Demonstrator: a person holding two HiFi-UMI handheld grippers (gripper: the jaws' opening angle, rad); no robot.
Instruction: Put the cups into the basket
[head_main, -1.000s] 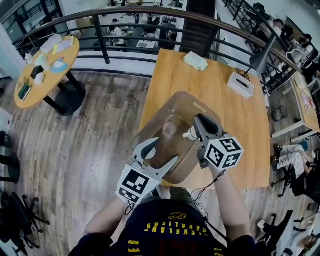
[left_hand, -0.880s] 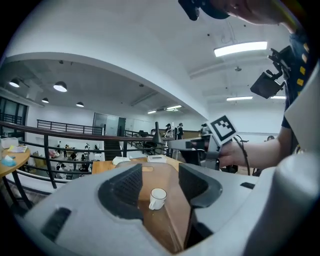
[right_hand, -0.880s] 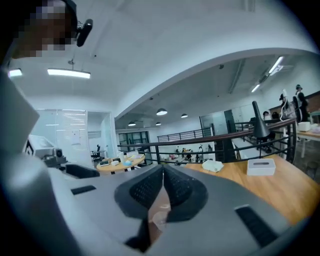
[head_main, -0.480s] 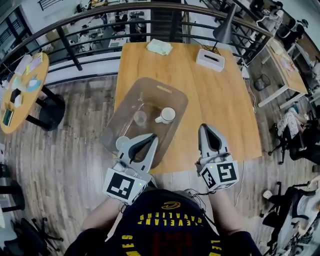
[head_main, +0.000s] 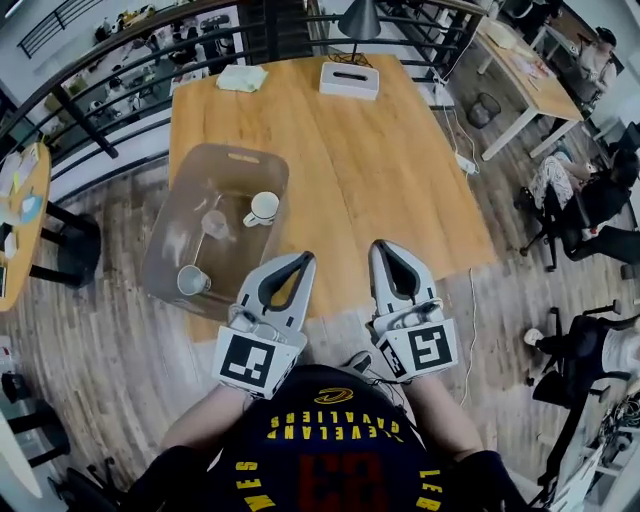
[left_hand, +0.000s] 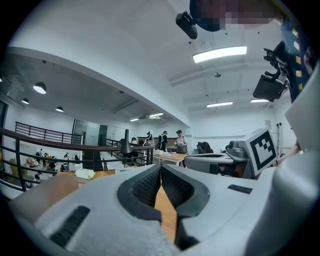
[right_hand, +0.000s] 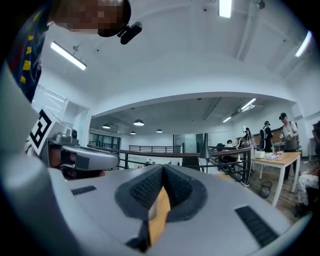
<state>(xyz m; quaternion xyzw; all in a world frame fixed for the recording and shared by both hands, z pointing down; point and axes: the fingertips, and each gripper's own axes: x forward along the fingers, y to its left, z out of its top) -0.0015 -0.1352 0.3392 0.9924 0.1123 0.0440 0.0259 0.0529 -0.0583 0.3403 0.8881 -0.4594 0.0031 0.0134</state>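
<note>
A translucent brown basket (head_main: 180, 190) sits at the left of the wooden table (head_main: 350, 170). Inside it lie a white mug (head_main: 263, 208), a clear glass cup (head_main: 214, 223) and a pale cup (head_main: 192, 280) near its front end. My left gripper (head_main: 304, 261) hovers at the table's near edge, just right of the basket, shut and empty. My right gripper (head_main: 382, 247) is beside it, also shut and empty. In the left gripper view the jaws (left_hand: 161, 171) meet with nothing between them. The right gripper view shows the same (right_hand: 162, 174).
A white tissue box (head_main: 349, 79), a folded pale cloth (head_main: 242, 78) and a black lamp (head_main: 362, 20) stand at the table's far edge. A dark railing (head_main: 90, 130) runs behind. A round table (head_main: 20, 190) is at far left. Seated people and chairs are at right.
Both grippers have drawn back from the basket to the table's near edge and closed. The white mug and the pale cup they were at now lie in the basket.
</note>
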